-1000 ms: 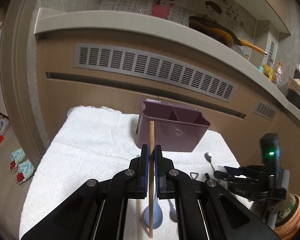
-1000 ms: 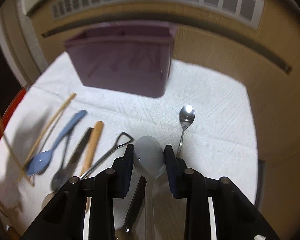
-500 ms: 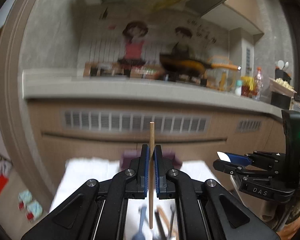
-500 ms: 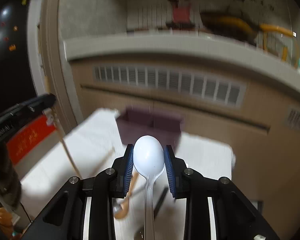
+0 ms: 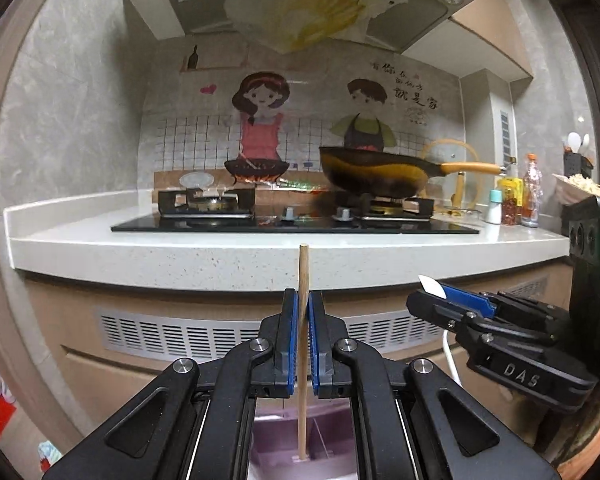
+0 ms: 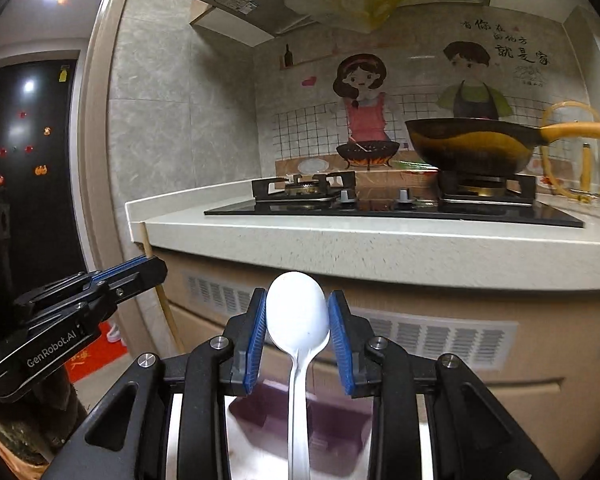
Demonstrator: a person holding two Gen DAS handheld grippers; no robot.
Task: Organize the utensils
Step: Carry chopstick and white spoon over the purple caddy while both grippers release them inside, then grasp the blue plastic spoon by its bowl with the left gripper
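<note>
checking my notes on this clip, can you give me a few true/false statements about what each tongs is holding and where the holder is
1. The left tongs grip a wooden chopstick upright. True.
2. The right tongs hold a metal fork. False: they hold a white spoon, bowl end up.
3. The purple utensil holder lies below both tongs. True.
4. The wok sits on the left burner. False: it sits on the right burner.
5. The chopstick lies flat on the counter. False: it stands vertical between the pads.
</note>
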